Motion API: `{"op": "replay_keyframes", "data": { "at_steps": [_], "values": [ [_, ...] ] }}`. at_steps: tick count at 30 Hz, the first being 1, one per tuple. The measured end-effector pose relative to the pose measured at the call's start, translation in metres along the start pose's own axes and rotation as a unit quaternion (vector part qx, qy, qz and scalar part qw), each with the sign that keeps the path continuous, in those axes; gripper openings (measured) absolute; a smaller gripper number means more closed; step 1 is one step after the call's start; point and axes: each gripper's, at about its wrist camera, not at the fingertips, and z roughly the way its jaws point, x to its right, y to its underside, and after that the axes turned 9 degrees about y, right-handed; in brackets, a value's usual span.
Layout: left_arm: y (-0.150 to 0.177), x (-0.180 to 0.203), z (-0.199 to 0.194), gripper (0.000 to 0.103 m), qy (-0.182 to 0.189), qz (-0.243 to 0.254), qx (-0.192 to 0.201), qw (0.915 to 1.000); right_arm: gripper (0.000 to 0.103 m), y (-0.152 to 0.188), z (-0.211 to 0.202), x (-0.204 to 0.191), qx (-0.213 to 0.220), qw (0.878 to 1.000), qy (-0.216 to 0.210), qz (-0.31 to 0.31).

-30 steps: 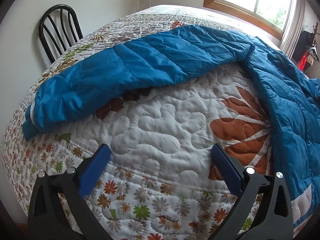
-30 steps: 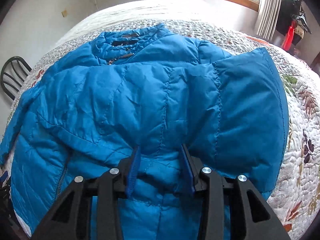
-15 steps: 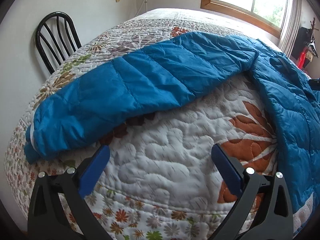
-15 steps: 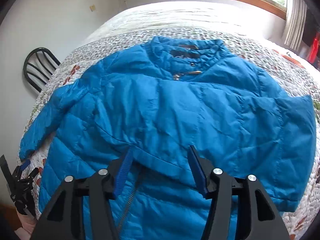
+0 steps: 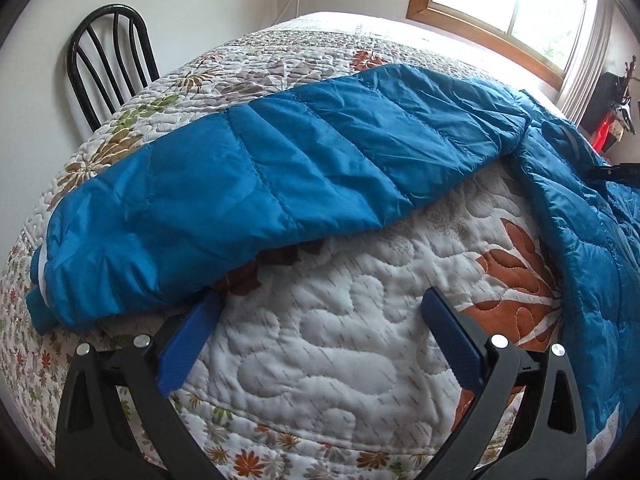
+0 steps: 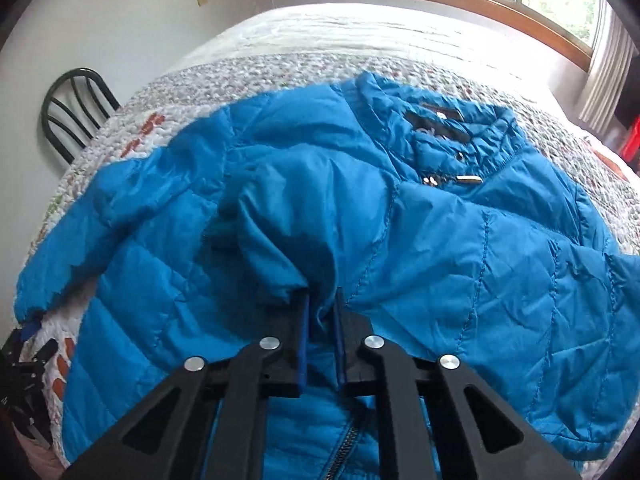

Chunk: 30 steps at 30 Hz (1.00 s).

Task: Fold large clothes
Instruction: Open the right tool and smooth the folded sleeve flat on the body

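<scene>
A blue quilted puffer jacket (image 6: 460, 264) lies spread on a bed, collar toward the window. Its long sleeve (image 5: 280, 184) stretches to the left across the quilt in the left wrist view, cuff at the bed's left edge. My left gripper (image 5: 320, 312) is open and empty, low over the quilt just in front of the sleeve, its left finger close to the cuff end. My right gripper (image 6: 320, 300) is shut on a bunched fold of the jacket near its front middle. The left gripper also shows in the right wrist view (image 6: 28, 344) at the far left.
The bed carries a white floral quilt (image 5: 328, 344) with orange leaf patches. A black metal chair (image 5: 108, 64) stands against the wall at the bed's left. A window (image 5: 516, 4) is behind the bed. Red and black items (image 5: 608, 120) sit at the far right.
My right gripper moved left across the jacket and closed on a fold of the fabric. My left gripper moved forward toward the sleeve, staying open.
</scene>
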Motion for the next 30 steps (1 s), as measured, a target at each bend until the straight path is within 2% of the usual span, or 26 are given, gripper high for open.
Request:
{"op": "replay_keyframes", "data": {
  "at_steps": [2,4,6,9,12,16,21,24,27,29,30],
  "values": [
    [0.0,0.001,0.0,0.1,-0.003,0.002,0.0,1.0,0.008,-0.001,0.002,-0.003,-0.011,0.999,-0.044,0.005],
    [-0.001,0.003,0.0,0.1,-0.006,0.004,-0.001,1.0,0.01,-0.001,0.019,-0.003,-0.04,0.999,-0.03,0.011],
    [-0.001,0.002,0.0,0.1,-0.004,0.002,0.0,1.0,0.013,0.002,0.035,0.004,-0.056,0.997,-0.04,0.023],
    [-0.001,0.004,0.0,0.1,-0.005,0.002,0.0,1.0,0.014,0.005,0.035,0.015,-0.055,0.995,-0.075,0.039],
    [-0.001,0.003,-0.001,0.1,-0.004,0.002,0.001,1.0,0.02,0.011,0.029,0.022,-0.051,0.995,-0.082,0.036],
    [-0.001,0.004,0.0,0.1,-0.006,0.002,0.0,1.0,0.033,0.021,-0.007,0.026,-0.012,0.999,-0.041,0.018],
    [-0.001,0.005,0.0,0.1,-0.008,0.003,0.0,1.0,0.038,0.031,-0.045,0.062,0.023,0.998,-0.014,0.052],
    [-0.001,0.004,0.0,0.1,-0.008,0.003,0.0,1.0,0.038,0.037,-0.052,0.086,0.03,0.994,0.075,0.08],
    [-0.001,0.005,0.0,0.1,-0.01,0.004,0.0,0.9999,0.038,0.045,-0.039,0.108,-0.001,0.988,0.114,0.102],
    [-0.001,0.005,0.0,0.101,-0.014,0.005,-0.001,0.9999,0.037,0.05,-0.013,0.116,-0.034,0.987,0.115,0.102],
    [-0.001,0.005,0.0,0.101,-0.015,0.005,-0.001,0.9999,0.038,0.053,-0.005,0.118,-0.033,0.987,0.114,0.104]
  ]
}}
